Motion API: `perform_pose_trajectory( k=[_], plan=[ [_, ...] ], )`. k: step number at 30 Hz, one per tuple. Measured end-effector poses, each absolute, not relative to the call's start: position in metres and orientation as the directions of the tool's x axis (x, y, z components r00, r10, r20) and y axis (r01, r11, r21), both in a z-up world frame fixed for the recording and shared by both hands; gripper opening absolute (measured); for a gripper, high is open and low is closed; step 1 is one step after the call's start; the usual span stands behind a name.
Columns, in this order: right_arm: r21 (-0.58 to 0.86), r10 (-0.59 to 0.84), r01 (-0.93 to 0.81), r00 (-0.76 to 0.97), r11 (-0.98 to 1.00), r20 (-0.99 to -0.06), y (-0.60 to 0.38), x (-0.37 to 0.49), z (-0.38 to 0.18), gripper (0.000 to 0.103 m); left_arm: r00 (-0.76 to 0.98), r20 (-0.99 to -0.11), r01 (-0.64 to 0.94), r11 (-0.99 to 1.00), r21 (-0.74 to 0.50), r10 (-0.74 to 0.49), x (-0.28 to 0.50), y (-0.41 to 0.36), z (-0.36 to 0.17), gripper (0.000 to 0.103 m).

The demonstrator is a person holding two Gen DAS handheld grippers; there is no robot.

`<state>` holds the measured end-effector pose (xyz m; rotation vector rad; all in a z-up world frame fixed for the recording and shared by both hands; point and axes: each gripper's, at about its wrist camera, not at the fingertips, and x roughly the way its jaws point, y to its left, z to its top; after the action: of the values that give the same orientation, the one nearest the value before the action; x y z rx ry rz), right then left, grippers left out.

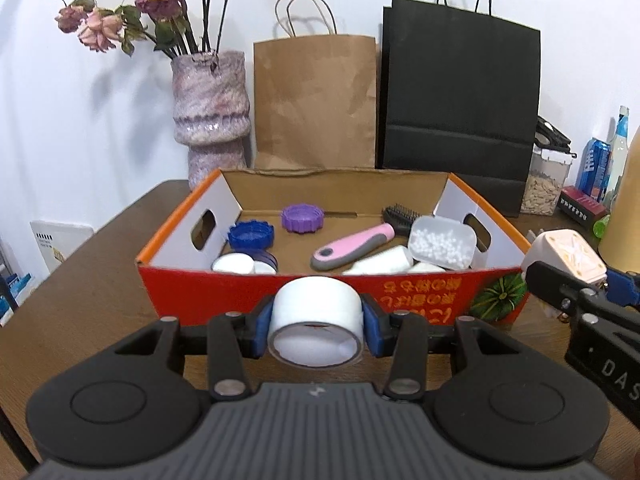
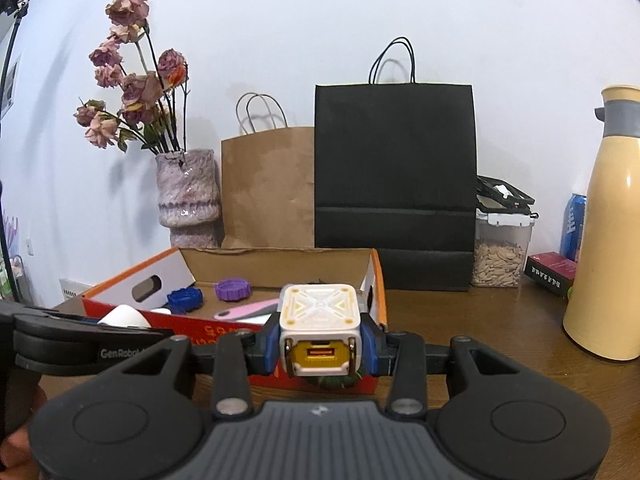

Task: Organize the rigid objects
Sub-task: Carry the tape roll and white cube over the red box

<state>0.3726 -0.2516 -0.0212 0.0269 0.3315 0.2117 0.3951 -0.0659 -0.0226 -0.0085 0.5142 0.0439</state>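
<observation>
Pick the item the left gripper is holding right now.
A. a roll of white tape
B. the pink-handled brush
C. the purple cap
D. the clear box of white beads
A: the left gripper has its blue pads pressed on either side of the roll of white tape, held just in front of the cardboard box.

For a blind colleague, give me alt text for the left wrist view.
The left tongs grip a white tape roll before a red cardboard box holding lids and a pink brush; paper bags stand behind.
</observation>
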Motion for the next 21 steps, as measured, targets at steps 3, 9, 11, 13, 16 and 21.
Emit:
perform_pose_trajectory(
  k=[3, 9, 11, 13, 16, 21],
  plan=[
    [0.062, 0.211, -0.202, 0.926, 0.977, -0.313, -0.241, 0.374, -0.019, 0.038, 0.878, -0.476, -0.051, 0.999, 0.009, 0.049, 0.397, -0.059, -0.017, 0.045],
    [0.059, 0.212, -0.204, 0.931, 0.977, -0.297, -0.218, 0.383, -0.014, 0.038, 0.89, -0.452, -0.073, 0.997, 0.0, 0.065, 0.408, -0.039, -0.007, 0.045],
    [0.06, 0.212, -0.204, 0.931, 0.977, -0.295, -0.211, 0.388, -0.014, 0.038, 0.894, -0.442, -0.077, 0.997, -0.001, 0.069, 0.413, -0.033, -0.004, 0.045],
    [0.06, 0.213, -0.204, 0.932, 0.977, -0.294, -0.204, 0.393, -0.013, 0.038, 0.898, -0.433, -0.083, 0.997, 0.001, 0.075, 0.419, -0.028, -0.002, 0.045],
    [0.061, 0.214, -0.205, 0.931, 0.977, -0.295, -0.195, 0.402, -0.014, 0.038, 0.902, -0.423, -0.093, 0.996, 0.0, 0.084, 0.427, -0.021, 0.001, 0.045],
    [0.068, 0.214, -0.203, 0.932, 0.977, -0.293, -0.185, 0.419, -0.013, 0.038, 0.907, -0.41, -0.103, 0.995, 0.006, 0.097, 0.442, -0.013, 0.004, 0.045]
  ],
)
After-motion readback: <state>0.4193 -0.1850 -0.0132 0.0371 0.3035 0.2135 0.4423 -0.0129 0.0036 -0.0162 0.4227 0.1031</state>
